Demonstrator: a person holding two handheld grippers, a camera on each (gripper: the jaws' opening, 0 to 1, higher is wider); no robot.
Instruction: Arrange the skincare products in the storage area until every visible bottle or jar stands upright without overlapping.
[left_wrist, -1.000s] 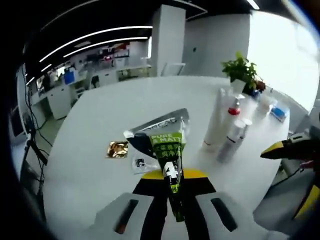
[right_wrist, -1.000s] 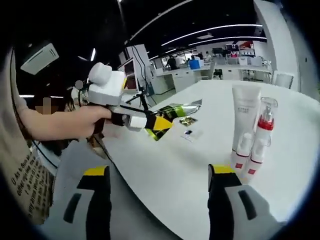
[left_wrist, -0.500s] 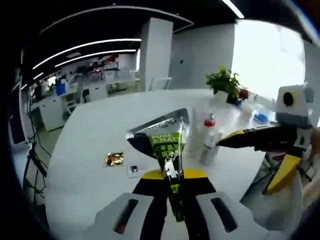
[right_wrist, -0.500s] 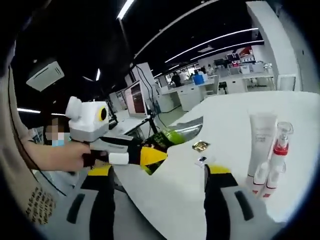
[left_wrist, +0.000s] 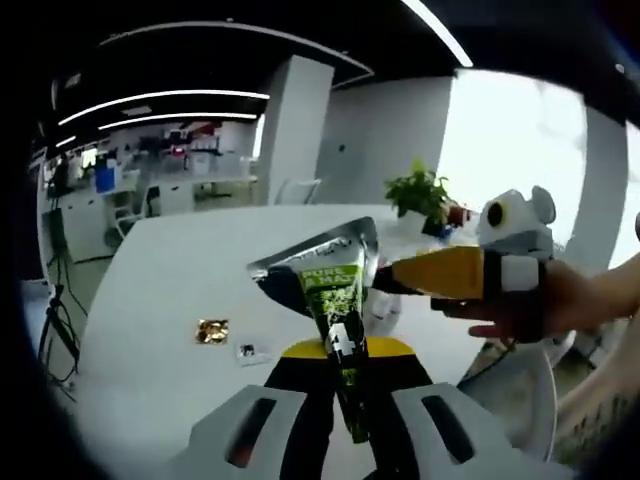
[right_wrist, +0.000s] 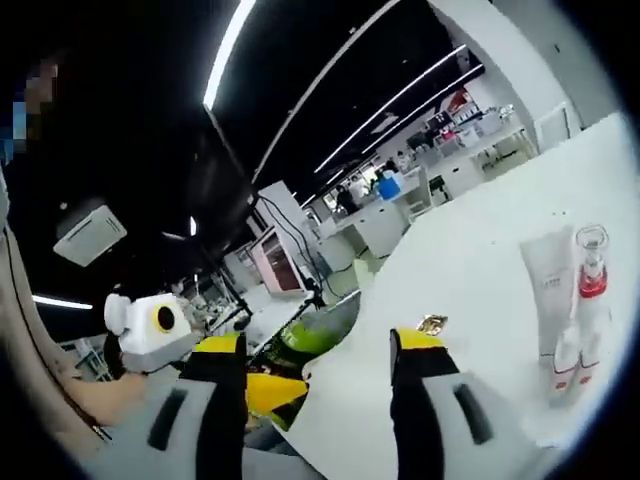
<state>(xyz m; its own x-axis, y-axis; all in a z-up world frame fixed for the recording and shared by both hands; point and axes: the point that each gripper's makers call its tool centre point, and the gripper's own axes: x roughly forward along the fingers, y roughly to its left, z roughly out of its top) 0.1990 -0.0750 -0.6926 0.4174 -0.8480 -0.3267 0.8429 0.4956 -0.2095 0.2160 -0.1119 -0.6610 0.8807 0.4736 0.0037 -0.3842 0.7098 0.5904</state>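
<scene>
The left gripper (left_wrist: 345, 385) pinches the cap end of the green tube (left_wrist: 330, 290), its long axis running straight out along the jaws above the table (left_wrist: 170, 290), while the right gripper (right_wrist: 315, 350), jaws spread and empty, closes toward the tube's crimped end.

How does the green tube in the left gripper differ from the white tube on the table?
Colour: the green tube is green and silver; the white tube is plain white. Pose: the green tube is held off the white table, crimped end forward; the white tube stands upright on it. State: the green tube is clamped in the left gripper; the white tube is untouched. Both are squeeze tubes.
</scene>
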